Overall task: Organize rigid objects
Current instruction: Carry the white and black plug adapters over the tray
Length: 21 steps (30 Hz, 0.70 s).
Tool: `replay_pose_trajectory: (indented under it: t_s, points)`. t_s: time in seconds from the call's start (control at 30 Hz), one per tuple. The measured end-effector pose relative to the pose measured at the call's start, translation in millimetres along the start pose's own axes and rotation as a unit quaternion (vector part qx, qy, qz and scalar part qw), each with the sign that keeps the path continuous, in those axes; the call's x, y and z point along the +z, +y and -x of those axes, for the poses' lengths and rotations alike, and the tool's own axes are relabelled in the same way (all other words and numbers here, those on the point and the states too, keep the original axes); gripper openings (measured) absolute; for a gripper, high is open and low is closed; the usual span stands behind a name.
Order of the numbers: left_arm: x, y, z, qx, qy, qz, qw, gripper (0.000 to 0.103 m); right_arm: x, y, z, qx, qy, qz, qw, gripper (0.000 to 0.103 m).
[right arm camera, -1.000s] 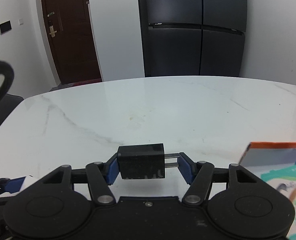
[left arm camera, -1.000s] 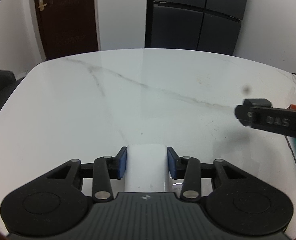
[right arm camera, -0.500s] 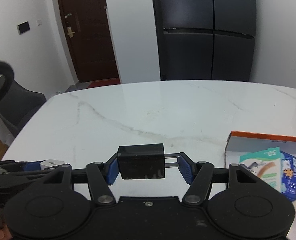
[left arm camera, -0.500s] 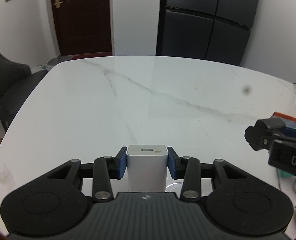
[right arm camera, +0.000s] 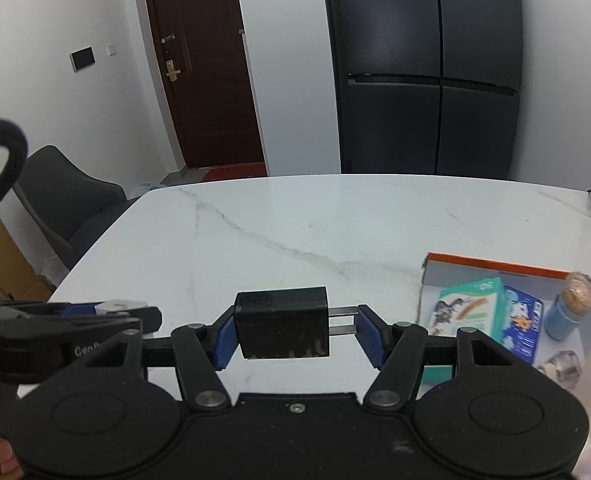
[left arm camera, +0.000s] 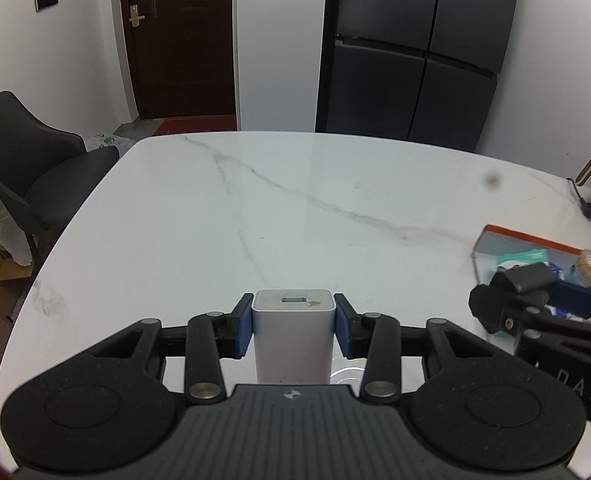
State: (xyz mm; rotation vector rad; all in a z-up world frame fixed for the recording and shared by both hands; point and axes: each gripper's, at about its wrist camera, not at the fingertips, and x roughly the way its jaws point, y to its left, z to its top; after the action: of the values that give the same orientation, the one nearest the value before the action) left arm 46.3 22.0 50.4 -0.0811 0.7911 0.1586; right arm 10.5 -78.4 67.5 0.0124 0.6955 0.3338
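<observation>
White marble table (right arm camera: 335, 216) filled both views. Left gripper (left arm camera: 293, 326) clenched a white charger (left arm camera: 292, 336) upright; right gripper (right arm camera: 291, 334) clenched a black charger (right arm camera: 281, 328), prongs pointing right. Orange-edged box (right arm camera: 495, 272) lay at lower right, nearer the right gripper.

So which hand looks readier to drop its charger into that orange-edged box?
Probably the right. The right gripper holds the black charger beside the box; the left gripper with the white charger sits farther away.
</observation>
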Motion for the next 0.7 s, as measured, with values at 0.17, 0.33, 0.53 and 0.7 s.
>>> replay_pose_trajectory:
  t_s: [0.17, 0.33, 0.53, 0.7]
  points:
    - [-14.1, -11.0, 22.1, 0.006, -0.006, 0.004, 1.0000, 0.041, -8.9, -13.5, 24.2, 0.004, -0.003, -0.007, 1.000, 0.074]
    - [-22.4, -20.6, 34.5, 0.013, -0.007, 0.006, 0.9999, 0.041, -18.0, -23.6, 42.2, 0.008, -0.008, -0.007, 1.000, 0.074]
    - [-27.2, -37.4, 47.5, 0.009, -0.015, -0.001, 0.9998, 0.041, -22.4, -34.4, 60.2, 0.005, -0.022, -0.006, 1.000, 0.074]
    - [-28.9, -51.2, 52.6, 0.003, -0.021, -0.008, 0.9997, 0.041, -25.6, -46.1, 73.6, -0.004, -0.030, -0.012, 0.999, 0.074]
